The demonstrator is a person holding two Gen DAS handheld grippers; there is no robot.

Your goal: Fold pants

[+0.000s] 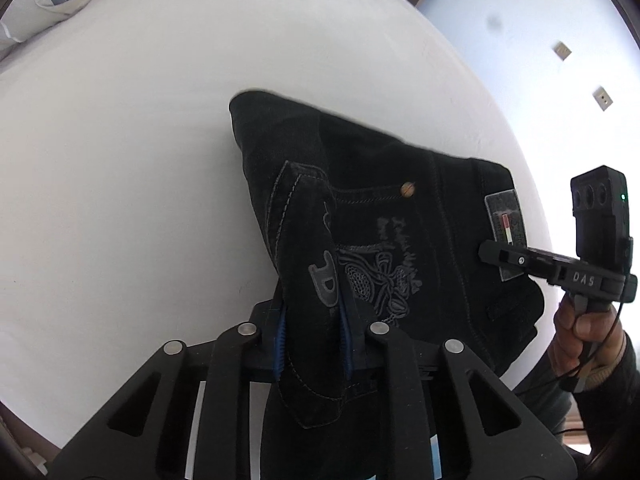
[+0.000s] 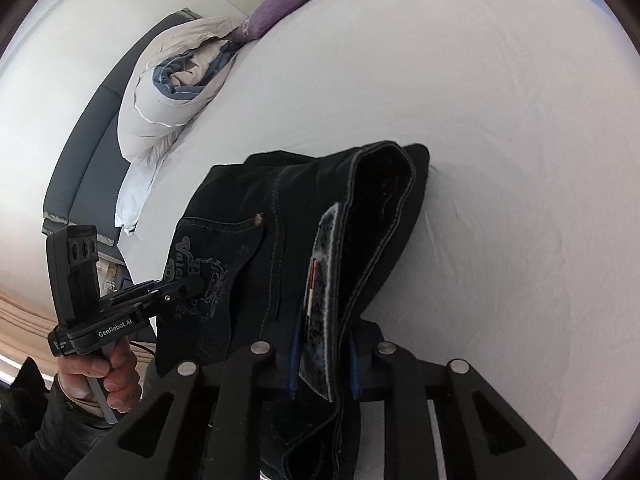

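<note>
On the left, the left gripper (image 1: 314,338) has its blue-padded fingers (image 1: 280,336) drawn narrow on a thick bunch of the black denim pants (image 1: 380,216), pinching the cloth at the embroidered back pocket. The right gripper (image 2: 322,360) is likewise clamped narrow, its pads on the waistband right at the grey leather brand patch (image 2: 320,280). The pants rest on the white bed sheet (image 1: 140,160), toward the near edge of the bed, with their far part still lying on the sheet and the gripped part lifted and bunched. The risks, as I judge them, come from the grips: each holds several stiff layers, so an inner layer could slide free and leave the fold crooked. If the two grippers travel unevenly, the waistband would twist and the edges would not line up; dragging rather than lifting would also rumple the sheet. The pants look heavy and stiff — dark denim with pale contrast stitching, a brass rivet (image 1: 407,189) at the pocket corner and grey embroidered lettering on the pocket. They seem already doubled, with the waistband gaping open in the right wrist view. A rolled grey duvet (image 2: 172,92) lies well apart at the far left corner of the bed, clear of the work.
</note>
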